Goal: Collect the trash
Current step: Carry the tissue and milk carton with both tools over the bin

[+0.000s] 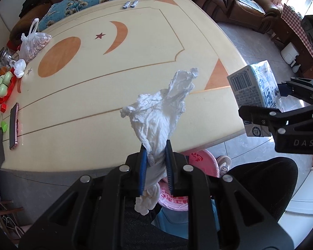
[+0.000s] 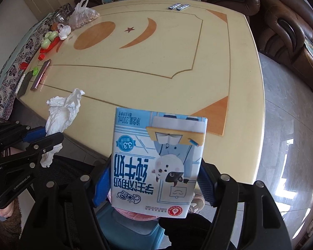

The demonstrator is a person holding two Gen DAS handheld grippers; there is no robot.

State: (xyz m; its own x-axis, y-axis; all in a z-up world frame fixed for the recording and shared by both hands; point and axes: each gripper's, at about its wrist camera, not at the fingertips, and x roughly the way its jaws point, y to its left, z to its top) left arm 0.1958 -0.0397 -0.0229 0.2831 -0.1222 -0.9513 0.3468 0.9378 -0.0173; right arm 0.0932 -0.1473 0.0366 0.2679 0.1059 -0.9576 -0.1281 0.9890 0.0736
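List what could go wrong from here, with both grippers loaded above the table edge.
1. The crumpled tissue is pinched low by the left gripper; its loose upper part could snag or tear.
2. The milk carton sits in the right gripper held only at its sides; it might slip out before reaching the pink bin.

two grippers: left gripper (image 1: 156, 167), right gripper (image 2: 154, 180). one crumpled tissue (image 1: 158, 112), one milk carton (image 2: 158, 162), two small sachets (image 1: 130, 4), one phone (image 1: 14, 123), two plastic bags (image 1: 34, 45), one table (image 1: 114, 83).
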